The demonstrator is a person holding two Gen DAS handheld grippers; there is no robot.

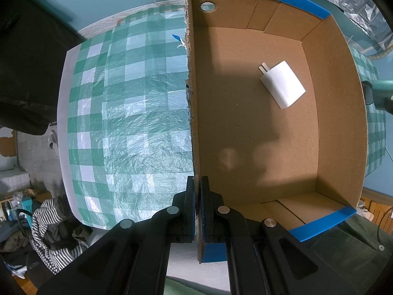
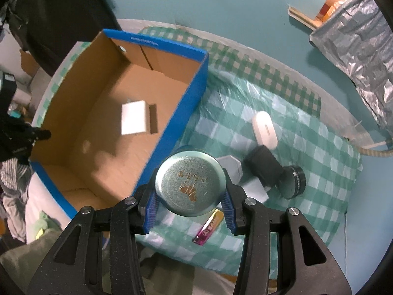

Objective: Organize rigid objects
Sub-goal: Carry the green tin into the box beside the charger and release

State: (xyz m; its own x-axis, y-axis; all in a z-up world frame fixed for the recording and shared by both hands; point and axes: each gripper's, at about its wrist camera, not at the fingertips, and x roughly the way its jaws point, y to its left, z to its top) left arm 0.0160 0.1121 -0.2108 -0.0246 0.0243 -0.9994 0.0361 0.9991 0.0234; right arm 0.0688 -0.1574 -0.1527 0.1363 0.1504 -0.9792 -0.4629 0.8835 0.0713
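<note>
Left tongs pinching the box wall at 6 o'clock in the left wrist view, pressed together on the cardboard edge; judged as steadying the box so it is not sliding while things are dropping in.

Right tongs gripping a round tin by its sides, lid facing the camera, hanging over the checked cloth just beside the box's blue wall; judged as carrying the tin toward the box at 10 o'clock.

Lying inside the box: one white charger, toward 1 o'clock in the left wrist view.

Waiting on the cloth on the tabletop, right wrist view:
- one white oval case, 1 o'clock of the tin
- one black cylinder, 3 o'clock
- one black round lens-like part, touching the cylinder
- one grey block, partly hidden behind the tin; possibly a second below it, not telling for certain
- one pink battery, 5 o'clock
</note>
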